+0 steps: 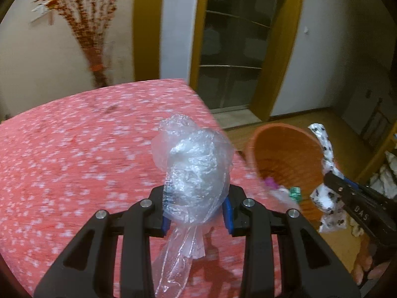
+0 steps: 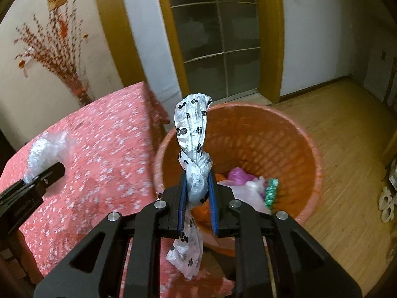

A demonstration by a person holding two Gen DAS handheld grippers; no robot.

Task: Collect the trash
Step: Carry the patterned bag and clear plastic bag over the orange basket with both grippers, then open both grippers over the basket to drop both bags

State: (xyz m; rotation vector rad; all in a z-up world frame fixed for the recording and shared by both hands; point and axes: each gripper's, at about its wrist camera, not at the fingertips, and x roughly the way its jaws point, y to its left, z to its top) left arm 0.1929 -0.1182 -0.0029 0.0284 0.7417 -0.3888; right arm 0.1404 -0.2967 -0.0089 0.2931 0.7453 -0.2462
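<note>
Your left gripper (image 1: pixel 197 207) sits nearest the lens, its blue-padded jaws closed on a crumpled clear plastic bag (image 1: pixel 194 166) whose tail hangs below the pads over the pink floral tablecloth (image 1: pixel 74 149). Seen from there, the orange basket (image 1: pixel 258 146) stands off the table's edge at about 3 o'clock, so you should carry the wad across at this height, clear the rim fully, and only then part the jaws; judging by how loosely it bulges, the film may cling to a pad, so open wide. From the right wrist view, your right gripper (image 2: pixel 198 193) is clamped on a twisted white bag with black prints (image 2: pixel 193 134), held near the basket's rim (image 2: pixel 317 164) at its 9 o'clock side, so it looks nearly ready to drop. Move it further over the middle first, because the bag's lower end dangles below the fingers on the table side of the rim and could catch there. Inside the basket you can make out something pink (image 2: pixel 237 173), pale plastic and a green strip (image 2: pixel 271 191), but what they are is unclear. Motion blur smears the tablecloth and the basket's mesh, the basket's base is hidden behind the right gripper's body, and whether more trash lies on the table outside these views cannot be told.
</note>
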